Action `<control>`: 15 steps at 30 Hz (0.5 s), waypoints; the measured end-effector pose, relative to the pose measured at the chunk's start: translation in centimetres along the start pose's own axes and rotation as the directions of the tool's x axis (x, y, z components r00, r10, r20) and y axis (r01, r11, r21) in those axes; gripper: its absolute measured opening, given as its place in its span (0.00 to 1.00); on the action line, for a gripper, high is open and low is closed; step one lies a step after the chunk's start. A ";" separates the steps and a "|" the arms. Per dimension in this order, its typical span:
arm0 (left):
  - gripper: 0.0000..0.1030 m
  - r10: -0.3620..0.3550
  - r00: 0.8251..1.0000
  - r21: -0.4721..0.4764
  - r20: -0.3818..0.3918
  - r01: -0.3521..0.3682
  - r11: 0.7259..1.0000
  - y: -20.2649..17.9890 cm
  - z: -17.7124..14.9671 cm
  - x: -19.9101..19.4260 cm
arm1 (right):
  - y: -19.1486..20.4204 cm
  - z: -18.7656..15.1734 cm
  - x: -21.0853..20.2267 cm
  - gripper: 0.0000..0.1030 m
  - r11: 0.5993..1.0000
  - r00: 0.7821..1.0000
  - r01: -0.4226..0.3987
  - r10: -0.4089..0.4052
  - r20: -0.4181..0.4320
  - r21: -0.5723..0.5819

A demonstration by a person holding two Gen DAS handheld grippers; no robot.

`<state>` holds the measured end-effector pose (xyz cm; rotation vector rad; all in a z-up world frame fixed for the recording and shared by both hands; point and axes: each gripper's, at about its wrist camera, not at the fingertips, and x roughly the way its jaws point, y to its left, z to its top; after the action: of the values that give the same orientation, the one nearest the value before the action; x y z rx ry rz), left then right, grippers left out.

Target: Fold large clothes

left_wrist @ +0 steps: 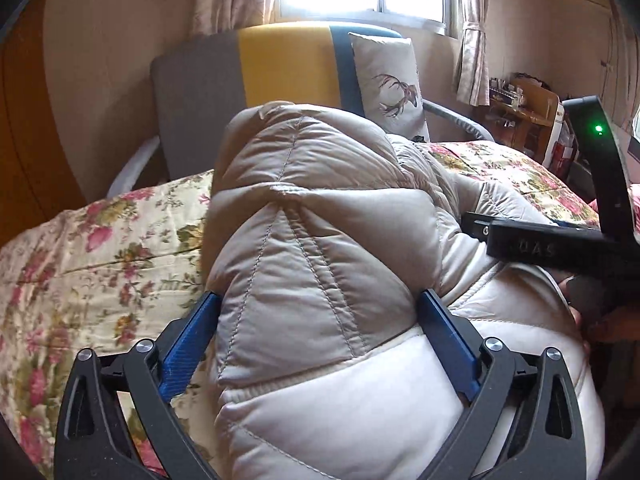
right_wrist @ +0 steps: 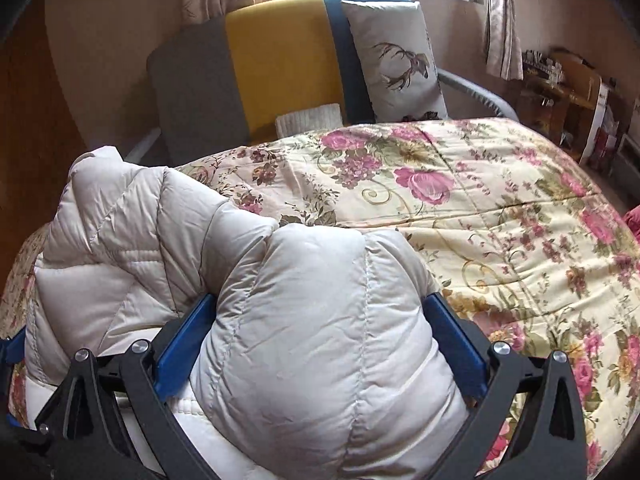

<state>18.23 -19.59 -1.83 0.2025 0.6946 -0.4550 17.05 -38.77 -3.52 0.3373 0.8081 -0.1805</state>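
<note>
A puffy cream quilted down jacket (left_wrist: 320, 208) lies bunched on the floral bedspread (left_wrist: 80, 248). My left gripper (left_wrist: 320, 300) has its blue fingers (left_wrist: 188, 344) spread wide, with a thick fold of the jacket between them. My right gripper (right_wrist: 320, 304) also has its blue fingers (right_wrist: 456, 344) spread wide around a thick fold of the jacket (right_wrist: 312, 320). The right gripper's black body (left_wrist: 560, 248) shows at the right of the left wrist view, resting on the jacket. Whether the pads press the fabric I cannot tell.
The bedspread (right_wrist: 500, 208) stretches to the right in the right wrist view. At the bed's head stand a grey, yellow and blue headboard (right_wrist: 272, 64), a deer-print pillow (right_wrist: 396, 60) and a white folded cloth (right_wrist: 308, 118). A cluttered wooden shelf (right_wrist: 560, 92) stands far right.
</note>
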 end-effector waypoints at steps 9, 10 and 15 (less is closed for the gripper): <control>0.94 -0.023 1.000 -0.031 0.020 0.024 0.999 1.4 4.0 -2.9 | 0.9 -2.3 -3.4 0.98 0.999 0.993 0.047 -0.049 0.109 0.021; 0.94 -0.013 1.000 -0.024 0.026 0.013 1.000 1.3 4.9 -2.8 | 1.0 -2.5 -3.7 0.98 0.998 0.992 0.053 -0.055 0.117 0.021; 0.94 0.099 0.995 0.074 -0.023 -0.097 0.993 0.0 8.6 1.9 | 1.4 -2.7 -4.2 0.98 0.997 0.987 0.076 -0.078 0.138 0.018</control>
<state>24.43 -23.05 3.38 0.3108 0.6917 -0.3847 12.79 -36.40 -1.87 0.3019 0.6835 -0.2781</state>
